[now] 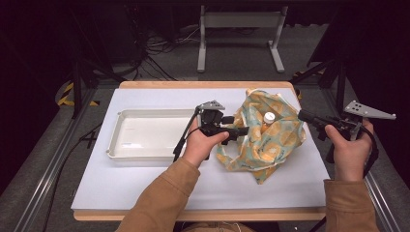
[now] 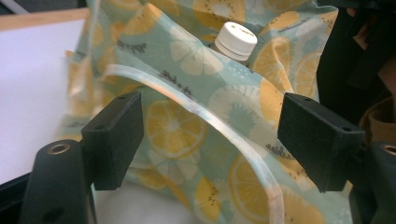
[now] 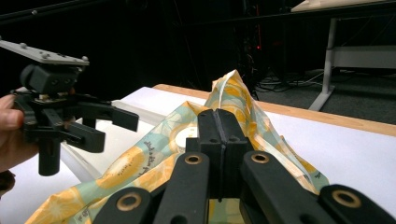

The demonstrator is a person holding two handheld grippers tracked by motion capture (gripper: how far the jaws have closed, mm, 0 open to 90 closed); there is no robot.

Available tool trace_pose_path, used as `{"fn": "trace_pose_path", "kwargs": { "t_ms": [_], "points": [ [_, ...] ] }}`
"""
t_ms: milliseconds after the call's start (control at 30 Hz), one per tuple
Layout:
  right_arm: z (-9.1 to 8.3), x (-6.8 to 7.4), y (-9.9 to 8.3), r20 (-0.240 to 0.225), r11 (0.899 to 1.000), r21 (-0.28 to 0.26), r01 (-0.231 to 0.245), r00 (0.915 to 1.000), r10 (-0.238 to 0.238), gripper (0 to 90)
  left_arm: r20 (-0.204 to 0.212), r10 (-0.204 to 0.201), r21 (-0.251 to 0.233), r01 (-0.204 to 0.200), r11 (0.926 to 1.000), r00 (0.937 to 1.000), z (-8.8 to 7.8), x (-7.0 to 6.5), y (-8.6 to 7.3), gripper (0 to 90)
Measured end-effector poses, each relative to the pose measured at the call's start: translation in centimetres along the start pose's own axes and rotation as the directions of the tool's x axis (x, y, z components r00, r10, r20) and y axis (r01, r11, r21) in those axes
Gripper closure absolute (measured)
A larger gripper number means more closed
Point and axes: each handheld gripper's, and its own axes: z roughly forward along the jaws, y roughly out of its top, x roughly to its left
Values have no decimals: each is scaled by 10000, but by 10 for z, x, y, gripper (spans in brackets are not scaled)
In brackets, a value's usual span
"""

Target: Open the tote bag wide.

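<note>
Fruit-print bag (image 1: 268, 135) lies on the right part of the bench (image 1: 145, 179), on a white sheet. It is a soft cloth bag, pale green with yellow lemon slices and kiwi slices on it. It is crumpled and its top is open. A pale strap (image 2: 224, 135) runs along its edge.

On the left part of the bench sits a white tray (image 1: 116, 140). It is well apart from the bag.

The left hand-held gripper (image 1: 237, 131) is just beside the left edge of the bag. Its jaws are wide open, and the pads press on nothing. In the left gripper view the bag cloth and the strap lie in front of them.

The right hand-held gripper (image 1: 304, 116) is at the right edge of the bag. Its jaws are shut tight together. In the right gripper view the bag cloth rises right behind the jaw tips, but I cannot tell if any cloth is pinched there.

A small bottle with a white cap (image 1: 269, 117) pokes up inside the bag, near the top opening.
</note>
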Motion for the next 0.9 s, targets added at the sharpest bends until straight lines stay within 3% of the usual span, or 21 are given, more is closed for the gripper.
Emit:
{"fn": "trace_pose_path", "kwargs": {
  "t_ms": [267,367,533,567,633,667,733,800,900],
  "points": [
    [0,-1,-1,58,10000,63,44,10000,-44,900,343,237,175,-243,9996,9991,16,-8,-1,182],
    [0,0,-1,115,9999,45,115,9999,-115,900,335,319,128,-324,9994,9989,22,-11,0,80],
    [0,1,-1,120,9999,99,108,9999,-109,900,517,359,255,-373,9990,9980,34,-13,1,84],
    [1,2,-2,85,9998,123,165,9998,-166,900,727,441,361,-468,9982,9964,38,-15,3,118],
    [2,2,-2,69,9998,140,172,9998,-173,900,723,511,398,-541,9977,9961,38,-16,4,209],
    [2,2,-2,68,9997,152,173,9998,-174,900,706,677,456,-710,9964,9952,39,-18,5,209],
    [2,2,-2,49,9997,170,186,9998,-187,900,764,1064,421,-1099,9931,9914,37,-20,7,433],
    [1,2,-2,50,9997,168,190,9998,-191,900,685,1327,375,-1355,9901,9888,33,-21,8,597],
    [0,1,-2,64,9997,143,176,9998,-177,900,582,1473,375,-1496,9880,9874,27,-21,10,760]
  ]
}}
